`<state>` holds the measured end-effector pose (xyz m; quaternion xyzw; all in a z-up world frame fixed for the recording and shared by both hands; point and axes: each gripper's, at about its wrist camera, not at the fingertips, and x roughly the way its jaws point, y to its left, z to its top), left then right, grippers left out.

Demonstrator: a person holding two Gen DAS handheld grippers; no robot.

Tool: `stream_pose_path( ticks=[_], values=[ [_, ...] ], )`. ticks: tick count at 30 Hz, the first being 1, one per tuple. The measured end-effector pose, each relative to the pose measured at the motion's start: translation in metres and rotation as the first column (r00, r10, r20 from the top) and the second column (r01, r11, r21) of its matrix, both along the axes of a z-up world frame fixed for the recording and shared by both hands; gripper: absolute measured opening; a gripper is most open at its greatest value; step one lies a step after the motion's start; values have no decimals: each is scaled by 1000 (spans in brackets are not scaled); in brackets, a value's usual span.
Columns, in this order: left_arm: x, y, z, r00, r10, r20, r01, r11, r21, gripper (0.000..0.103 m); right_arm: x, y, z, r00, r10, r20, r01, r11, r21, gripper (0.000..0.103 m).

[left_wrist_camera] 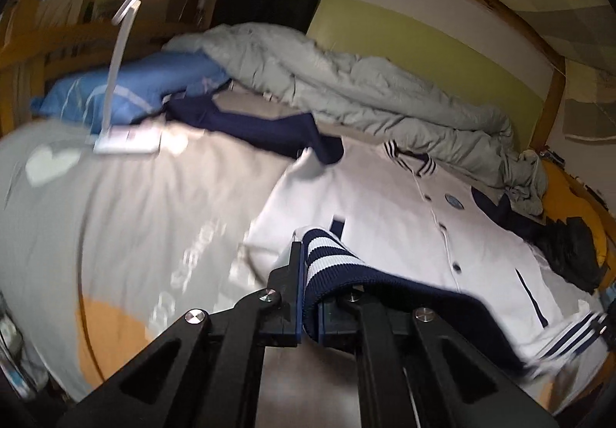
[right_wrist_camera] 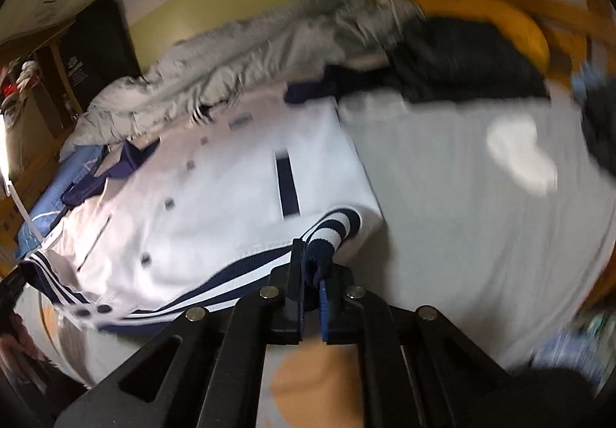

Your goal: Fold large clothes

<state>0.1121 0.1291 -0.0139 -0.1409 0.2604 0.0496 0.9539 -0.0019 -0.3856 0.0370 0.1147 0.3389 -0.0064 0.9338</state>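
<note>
A white varsity jacket with navy sleeves, dark buttons and navy-and-white striped ribbing lies front up on a grey bedsheet. It also shows in the right wrist view. My left gripper is shut on the striped hem ribbing at one bottom corner and lifts it. My right gripper is shut on the striped ribbing at the other bottom corner. A navy sleeve stretches out to the far left.
A crumpled grey duvet lies along the yellow-green wall. A blue pillow and a white lamp base sit at the left. Dark clothes are piled at the right by the wooden bed frame.
</note>
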Motion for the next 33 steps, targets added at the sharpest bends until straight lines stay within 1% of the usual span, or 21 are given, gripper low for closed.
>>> stream_pose_path(
  ticks=[2,3,5,8,13,14,16,18,19,22,23,24,25,26,27,28,30,31,33],
  values=[
    [21,-2,9,1000,15,0,-15,999,44,6,20,5,18,1000,4,30,-2,998,-57,5],
    [31,-2,10,1000,19,-4,-18,998,54,6,32,8,24,999,8,35,-6,997,-77,5],
    [53,-2,8,1000,19,-25,-18,998,59,6,56,9,27,1000,10,23,-8,997,-83,5],
    [81,-4,-1,999,13,-49,-9,997,80,6,91,5,18,1000,-12,-19,12,999,-45,5],
    [111,-4,-25,998,-50,-41,55,991,120,6,131,12,-2,1000,-1,-5,1,995,-100,5],
    [116,-3,-29,998,-54,-46,59,992,112,6,138,12,-7,1000,3,-9,-4,995,-99,5],
    [125,2,-40,996,-61,-62,65,996,69,6,149,11,-17,1000,10,-20,-12,996,-85,5],
    [133,4,-46,996,-62,-68,65,996,54,8,159,11,-23,999,15,-30,-18,996,-87,5],
    [135,2,-48,996,-65,-66,69,996,61,8,164,12,-26,999,17,-34,-20,996,-90,5],
    [137,-6,-52,994,-89,-66,97,987,126,15,172,12,-32,999,23,-39,-27,995,-100,6],
    [137,-7,-52,994,-90,-63,99,985,140,26,173,11,-33,999,21,-39,-25,995,-101,9],
    [134,-8,-50,995,-84,-57,92,983,158,48,173,9,-34,999,23,-36,-26,996,-90,14],
    [131,-9,-48,996,-66,-52,74,981,177,64,174,6,-33,999,22,-36,-25,997,-72,24],
    [129,-8,-45,998,-47,-45,55,981,188,87,172,2,-31,1000,10,-29,-12,998,-54,49],
    [124,-8,-41,999,-40,-23,43,981,188,89,169,-3,-28,1000,-9,-17,9,999,-42,63],
    [118,-7,-35,998,-60,10,57,983,175,89,165,-8,-24,999,-31,7,32,999,-26,83],
    [110,-5,-27,993,-107,45,100,984,145,90,156,-17,-15,997,-48,64,48,999,7,85],
    [108,-4,-24,991,-121,53,113,985,133,91,154,-19,-11,996,-44,77,43,999,9,85],
    [110,-2,-23,989,-140,46,134,985,112,91,154,-20,-5,996,-22,89,22,1000,-4,92]
  ],
)
